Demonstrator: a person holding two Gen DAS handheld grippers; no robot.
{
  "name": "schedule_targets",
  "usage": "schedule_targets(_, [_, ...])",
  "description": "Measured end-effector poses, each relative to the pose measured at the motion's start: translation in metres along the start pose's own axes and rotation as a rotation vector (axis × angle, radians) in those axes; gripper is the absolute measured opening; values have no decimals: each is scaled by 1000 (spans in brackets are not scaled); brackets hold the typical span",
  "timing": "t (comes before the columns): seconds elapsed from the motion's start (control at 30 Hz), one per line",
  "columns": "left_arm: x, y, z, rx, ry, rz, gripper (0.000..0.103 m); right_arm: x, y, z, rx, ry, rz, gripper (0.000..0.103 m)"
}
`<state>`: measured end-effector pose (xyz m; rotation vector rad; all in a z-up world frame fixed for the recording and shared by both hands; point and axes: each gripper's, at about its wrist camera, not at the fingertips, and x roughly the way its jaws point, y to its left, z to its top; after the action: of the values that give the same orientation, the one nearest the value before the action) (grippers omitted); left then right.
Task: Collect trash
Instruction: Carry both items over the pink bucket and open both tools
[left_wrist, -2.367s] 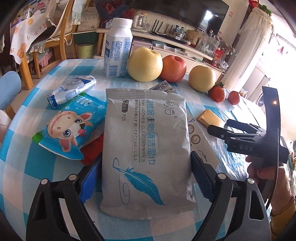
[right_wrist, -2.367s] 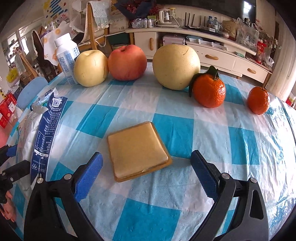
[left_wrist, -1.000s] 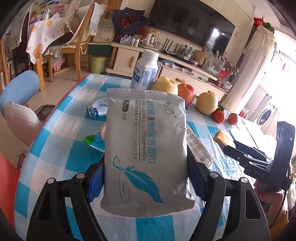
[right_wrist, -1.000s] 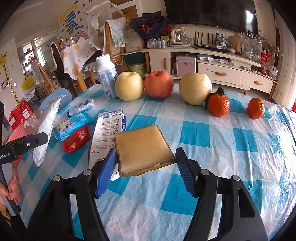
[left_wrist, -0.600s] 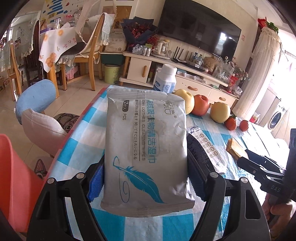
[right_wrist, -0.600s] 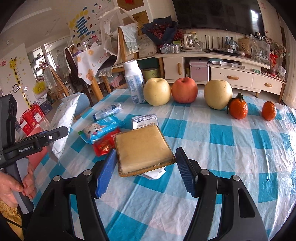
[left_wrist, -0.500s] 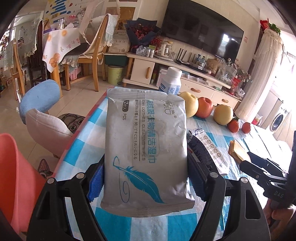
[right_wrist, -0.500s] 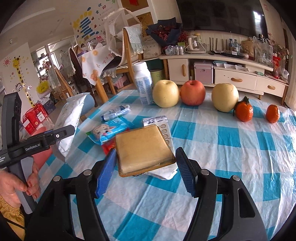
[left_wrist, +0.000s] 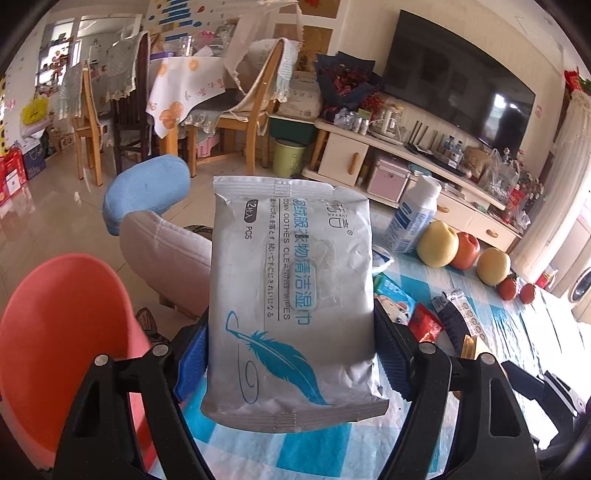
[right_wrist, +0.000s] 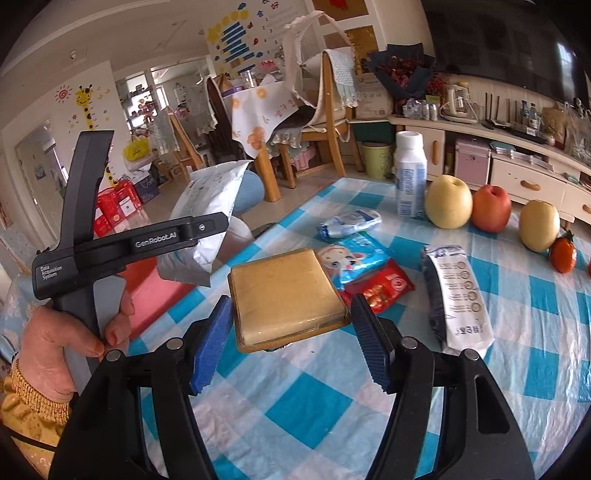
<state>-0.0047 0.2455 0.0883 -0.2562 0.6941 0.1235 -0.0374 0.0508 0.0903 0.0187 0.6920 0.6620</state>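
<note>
While my left gripper (left_wrist: 291, 360) pinches the silver wet-wipes pack (left_wrist: 291, 295) by its two long sides, both blue pads pressed against it, the pack is lifted clear of the table (left_wrist: 280, 446) and hangs over the table's left edge, beside the pink bin (left_wrist: 62, 332) that stands on the floor just off that edge. My right gripper (right_wrist: 291, 338) is clamped the same way on the tan square packet (right_wrist: 284, 295), its pads tight on the packet's left and right sides, and the packet is held flat above the checked cloth near the table's front left corner. From the right wrist view I can see the hand (right_wrist: 55, 343) that grips the left tool's handle, with a yellow cuff at the wrist. On the cloth toward the left edge lie a blue cartoon pouch (right_wrist: 351, 258), a red wrapper (right_wrist: 384, 288) touching it, a small crumpled blue-and-white wrapper (right_wrist: 347, 223), and a long white sachet (right_wrist: 458, 295) a little to their right. Along the far edge stand a white bottle (right_wrist: 410, 177), a yellow apple (right_wrist: 448, 201), a red apple (right_wrist: 491, 208), a pear (right_wrist: 539, 225) and a tangerine (right_wrist: 563, 254) in a row.
</note>
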Motion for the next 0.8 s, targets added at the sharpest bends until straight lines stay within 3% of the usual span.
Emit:
schedule_targets(0.33, [-24,100,5,-211,-1,137,78,36,89,29,-146,7,109,66])
schedule_targets(0.53, [-42,166,1,-317,-12,262,78,66,149,44,-262,24,174,66])
schedule_targets(0.8, [-47,220,-10,-423,12,323,78,111,206,47,-411,64,193,68])
